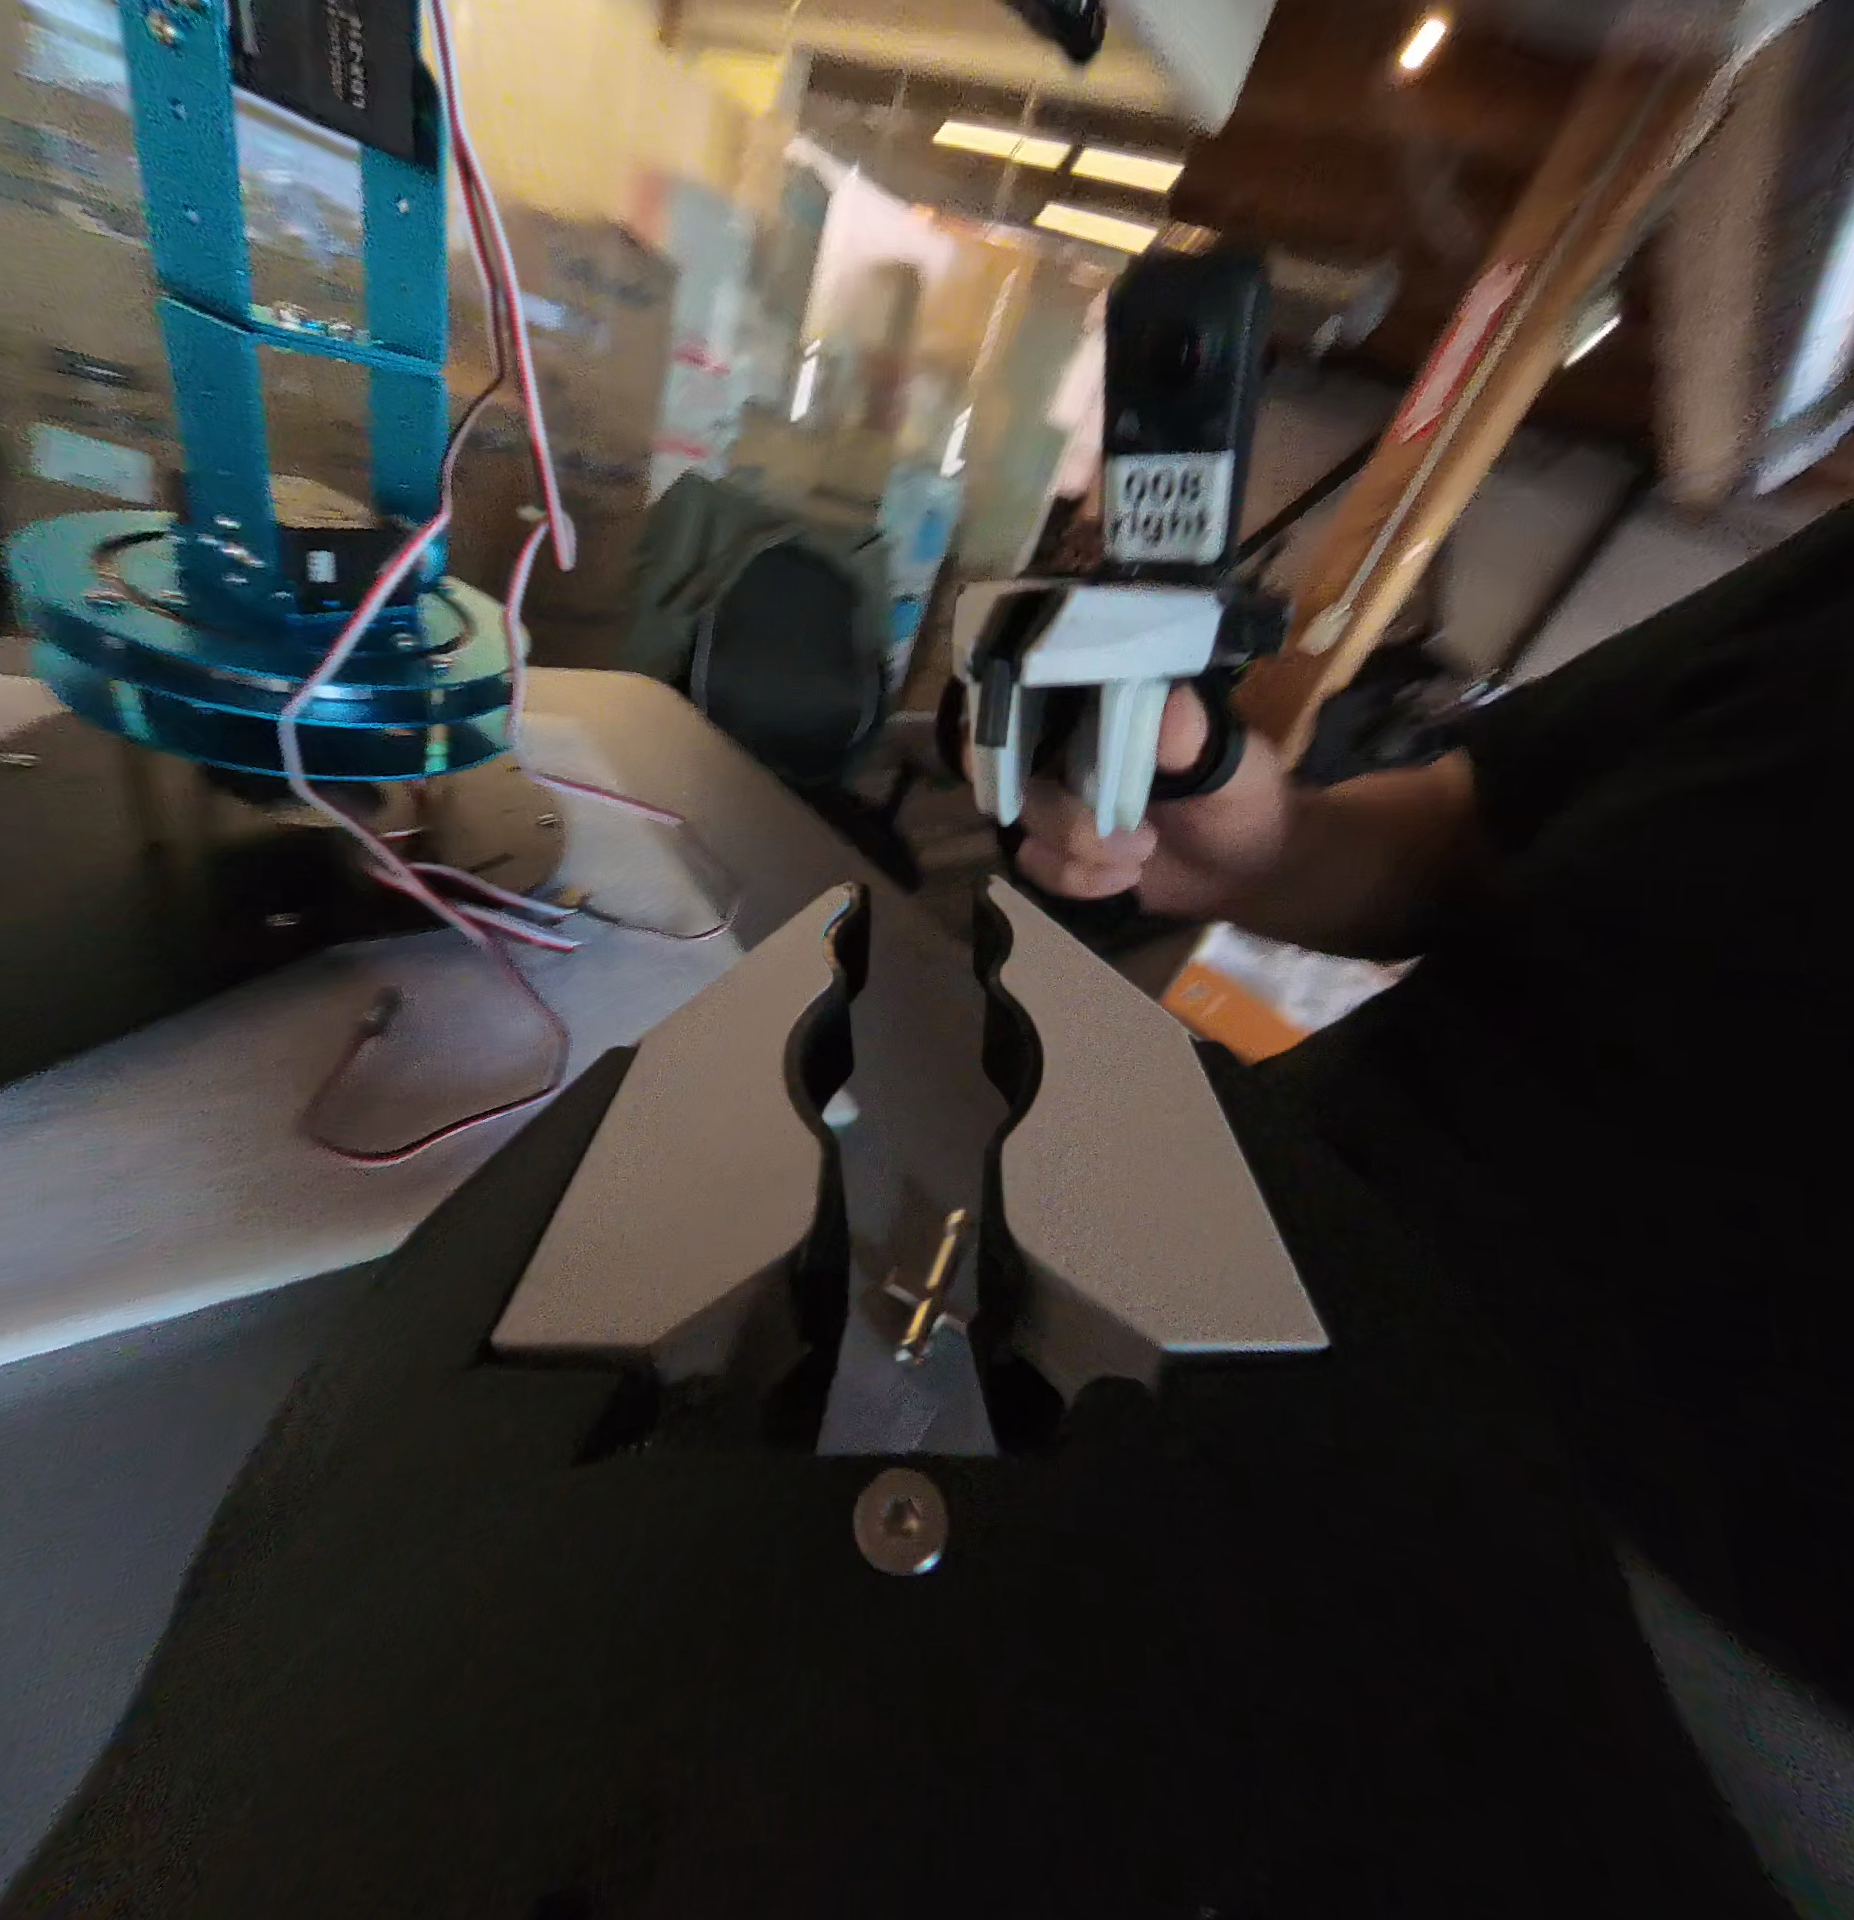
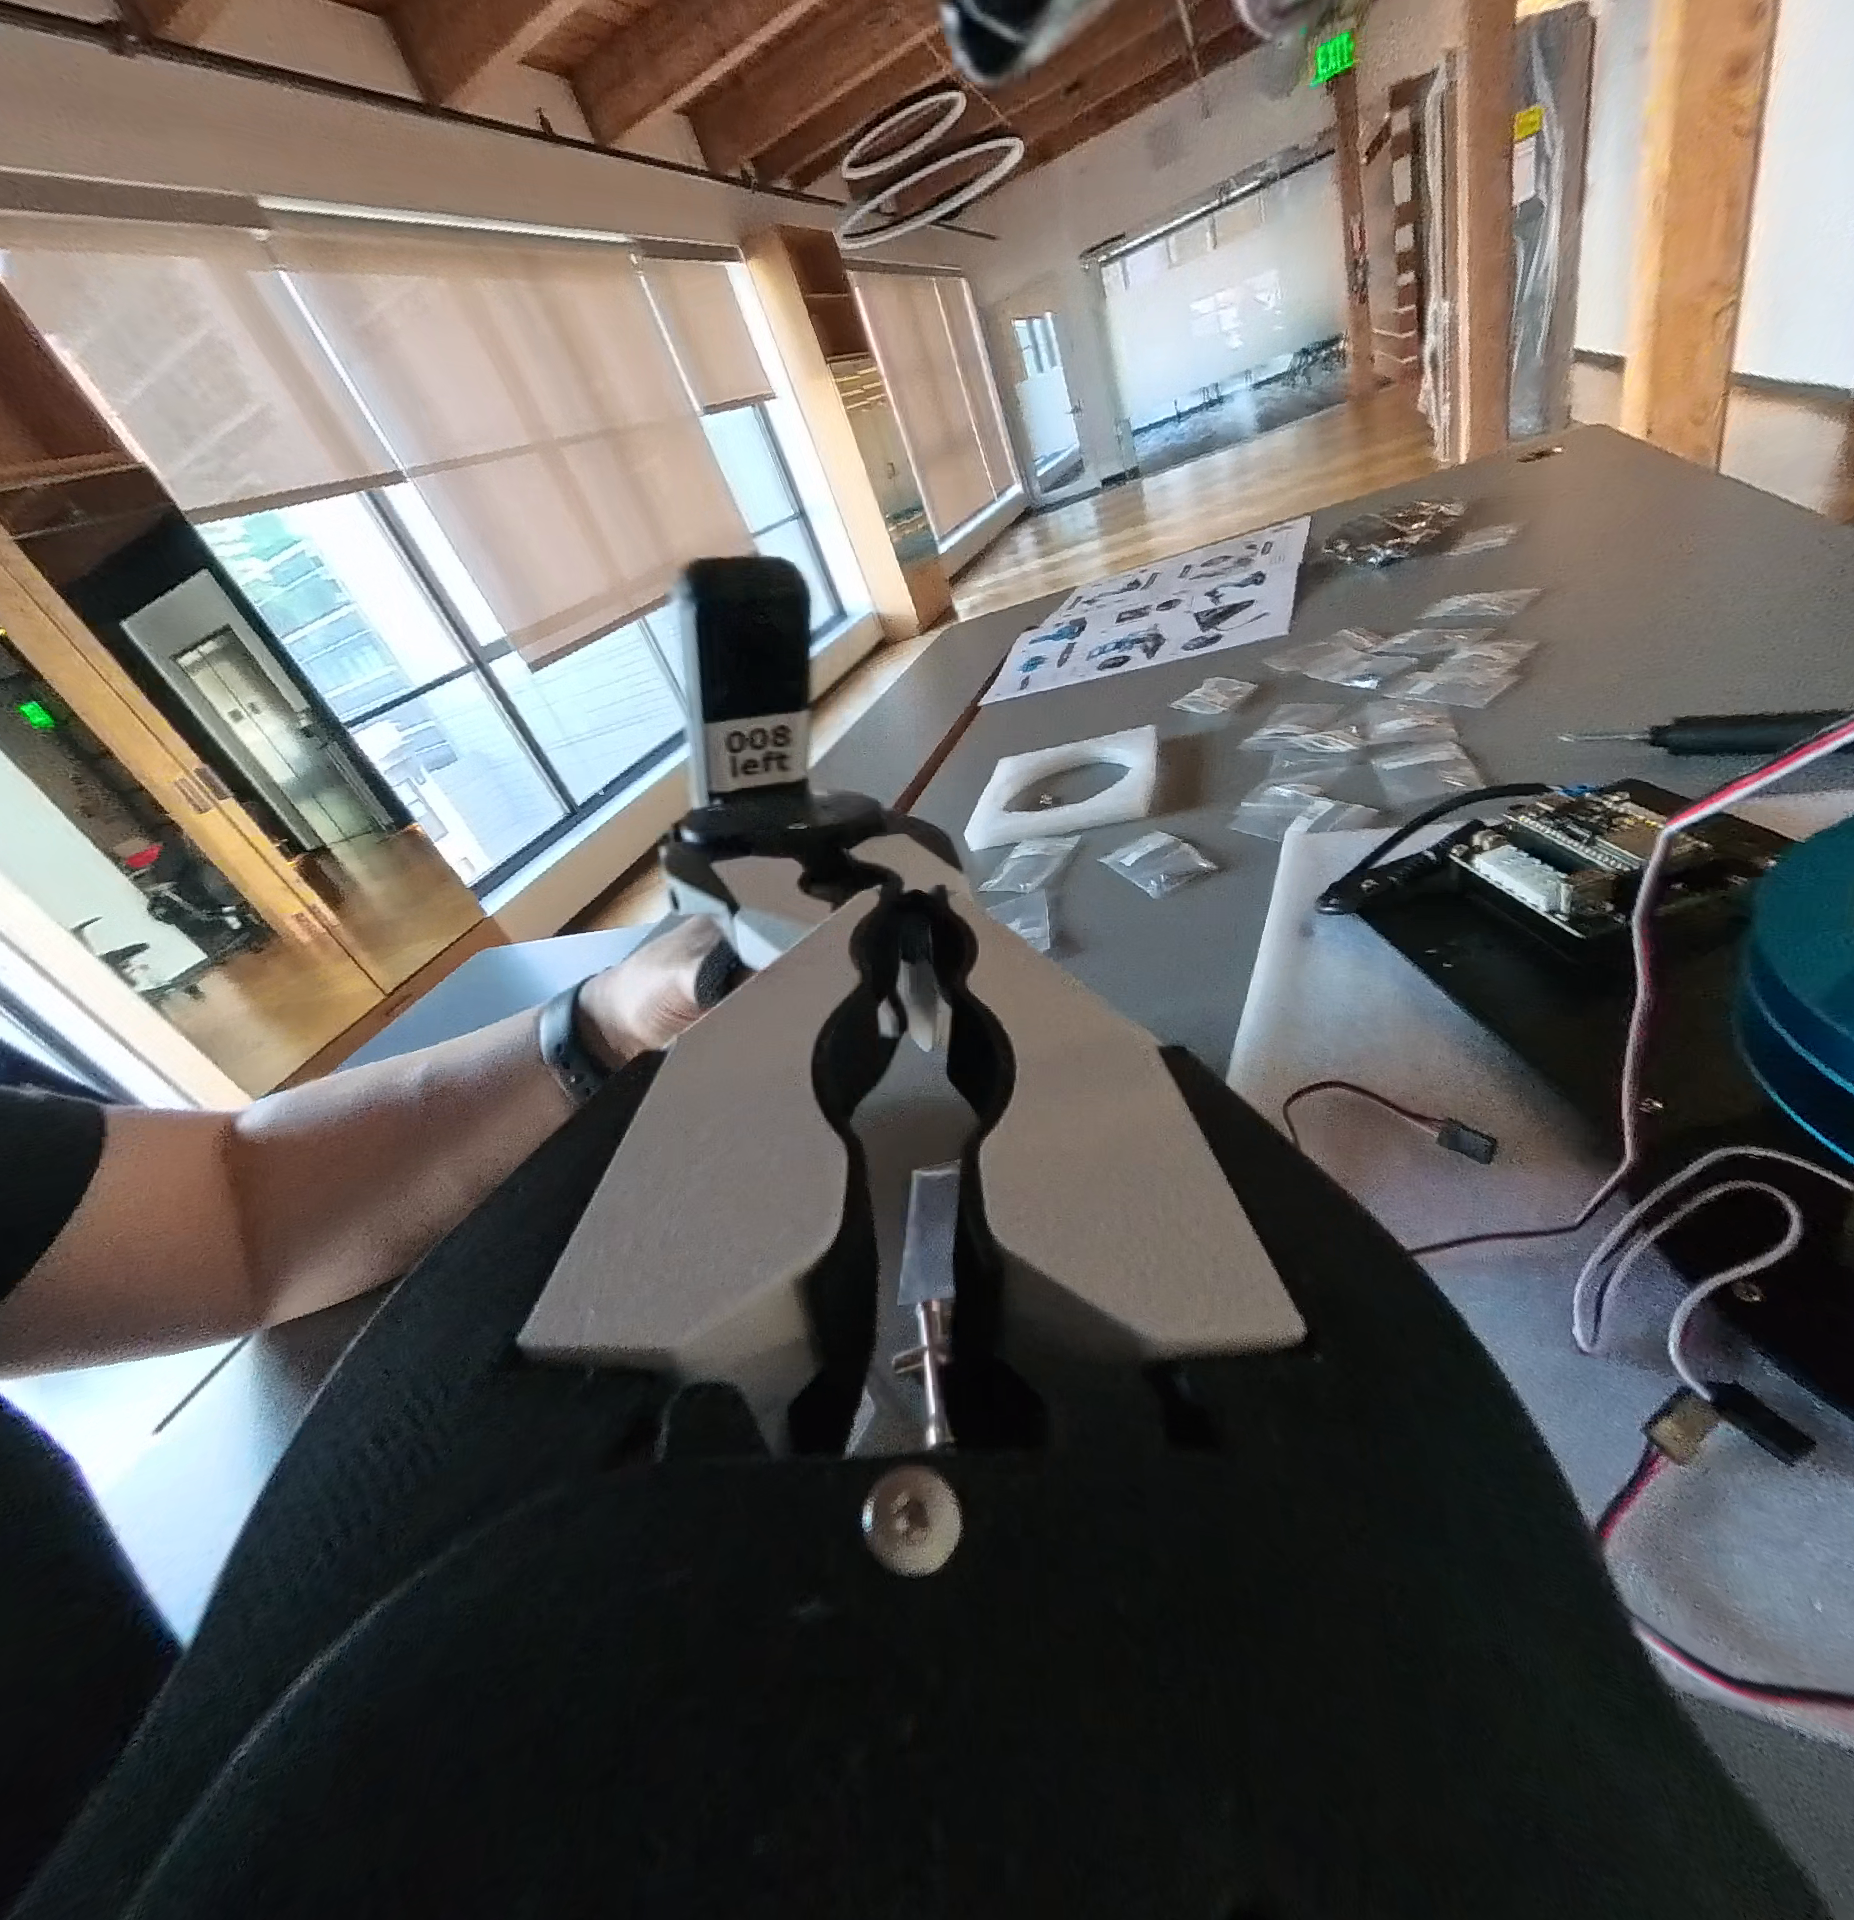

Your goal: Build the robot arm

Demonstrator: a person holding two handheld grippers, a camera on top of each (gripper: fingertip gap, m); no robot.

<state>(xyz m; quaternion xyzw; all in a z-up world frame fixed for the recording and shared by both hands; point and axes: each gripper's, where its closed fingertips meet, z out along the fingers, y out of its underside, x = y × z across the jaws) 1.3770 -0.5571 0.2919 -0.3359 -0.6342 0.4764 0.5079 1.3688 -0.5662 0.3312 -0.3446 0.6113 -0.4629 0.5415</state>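
Both hand-held tools hang empty above the grey desk [image 2: 1681,582]: left gripper [image 1: 918,914] slightly parted, right gripper [image 2: 907,920] nearly closed on nothing. A blue servo arm turntable base [image 1: 268,665] stands ahead-left of the left gripper, wires [image 1: 424,925] trailing loose.

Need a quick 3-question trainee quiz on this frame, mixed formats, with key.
1. True or false: the left gripper is shut on something.
2. Multiple choice: the stacked round disc base with wires hanging from it is A red, B blue, C yellow.
3. Fill in: the white foam square on the table has a ____ cut-out.

Key: 1 false, its fingers are apart with nothing between them; 2 B; 3 round.
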